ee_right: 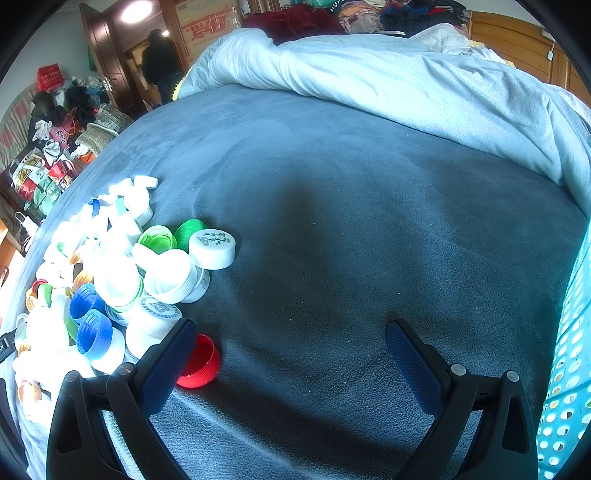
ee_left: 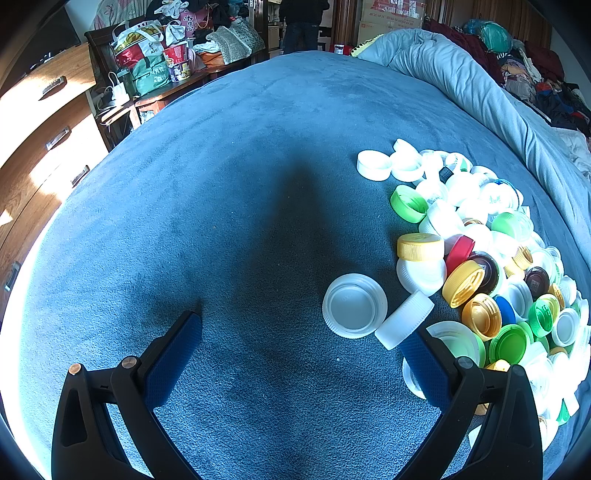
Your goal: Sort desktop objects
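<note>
A heap of plastic bottle caps (ee_left: 495,258) lay spread on the blue bed cover (ee_left: 221,184), mostly white with green, yellow, gold, blue, brown and red ones mixed in, some upside down, some on edge. A wide translucent white cap (ee_left: 354,305) sat open side up at the heap's near edge, a ribbed white cap (ee_left: 404,320) leaning against it. A red cap (ee_right: 199,363) lay tilted, just off the pile.

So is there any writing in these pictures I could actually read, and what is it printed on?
"KFC": on the white and red bag on the dresser.
White cap with dark characters on top: too blurred to read.
White cap with a ring of print: too small to read.
Cardboard box with red print: illegible.
</note>
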